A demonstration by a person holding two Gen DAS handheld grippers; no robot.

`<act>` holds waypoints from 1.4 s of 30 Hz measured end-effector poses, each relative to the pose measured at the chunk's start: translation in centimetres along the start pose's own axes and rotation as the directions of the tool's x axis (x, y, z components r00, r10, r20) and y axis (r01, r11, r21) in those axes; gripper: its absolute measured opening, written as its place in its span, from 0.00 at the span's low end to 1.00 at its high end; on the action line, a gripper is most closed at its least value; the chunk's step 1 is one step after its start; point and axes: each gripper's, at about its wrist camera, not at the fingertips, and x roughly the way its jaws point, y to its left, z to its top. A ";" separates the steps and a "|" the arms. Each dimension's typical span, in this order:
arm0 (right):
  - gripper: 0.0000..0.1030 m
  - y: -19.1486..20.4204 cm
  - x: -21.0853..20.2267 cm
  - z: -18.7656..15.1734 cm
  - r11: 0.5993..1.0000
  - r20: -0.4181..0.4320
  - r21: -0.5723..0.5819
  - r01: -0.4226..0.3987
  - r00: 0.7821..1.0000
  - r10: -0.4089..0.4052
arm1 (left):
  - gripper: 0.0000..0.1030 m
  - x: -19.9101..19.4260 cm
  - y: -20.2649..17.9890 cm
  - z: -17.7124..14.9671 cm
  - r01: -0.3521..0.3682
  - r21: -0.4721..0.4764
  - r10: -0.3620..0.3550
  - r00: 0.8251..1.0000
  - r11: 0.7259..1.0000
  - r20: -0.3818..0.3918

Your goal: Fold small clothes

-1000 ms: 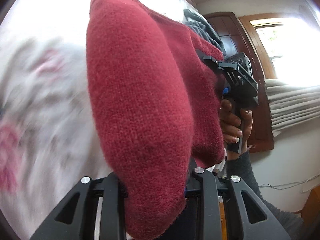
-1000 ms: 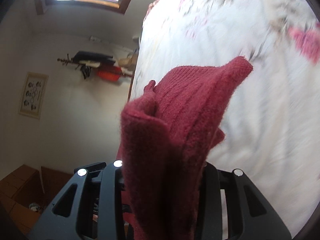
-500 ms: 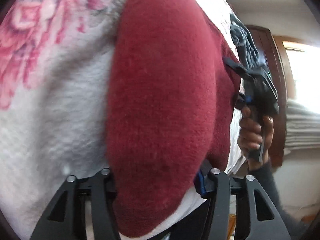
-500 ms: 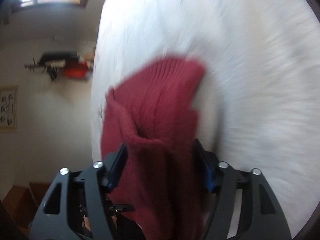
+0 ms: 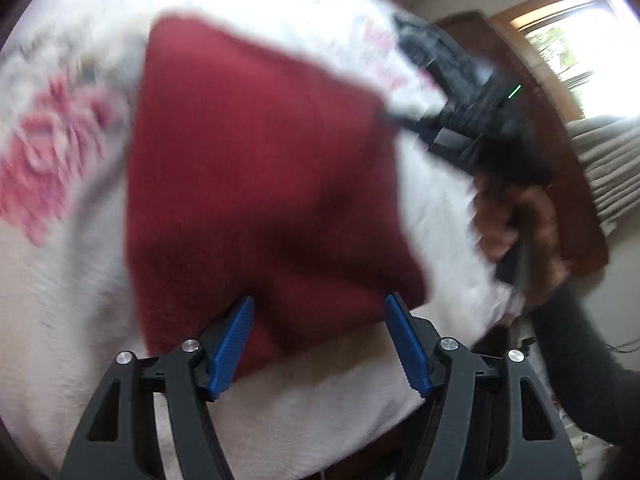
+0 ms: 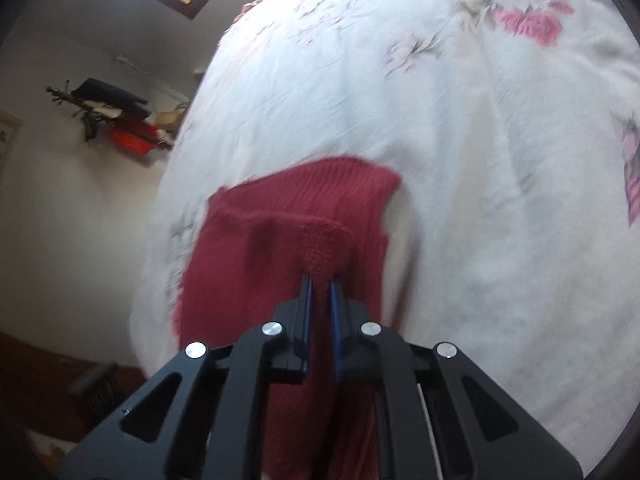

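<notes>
Low in the centre of the left wrist view, left gripper point(image 5: 320, 340) spread wide, blue pads point(image 5: 232, 346) clear of the cloth on both sides, gripping nothing. Dead ahead and just above those tips, red sweater point(image 5: 256, 184) lying on the flowered bedspread point(image 5: 60, 264), filling the middle of the frame, long axis running from bottom centre up toward the upper left. Motion blur heavy here, so the exact edge of the near hem hard to call. At right of the same frame, right gripper point(image 5: 404, 114) reaching in at the sweater's upper right corner, hand point(image 5: 516, 224) wrapped round the handle, dark sleeve point(image 5: 580, 360) trailing to the lower right. Over in the right wrist view, right gripper point(image 6: 320, 280) pinched narrow on a bunched fold of the sweater point(image 6: 280, 248), knit draped down between the arms toward the bottom edge, ribbed band lying toward the upper right on the bedspread point(image 6: 480, 160). Right side the one in contact, then; left side nearest the bottom hem but free. Likely next: fresh grab low on the near edge, or release at right.
</notes>
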 end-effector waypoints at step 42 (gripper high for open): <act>0.00 5.9 1.5 -12.1 0.898 -0.167 -0.370 0.239 0.933 -0.317 | 0.50 -4.3 0.3 3.4 -0.060 0.002 0.060 0.998 0.998 0.002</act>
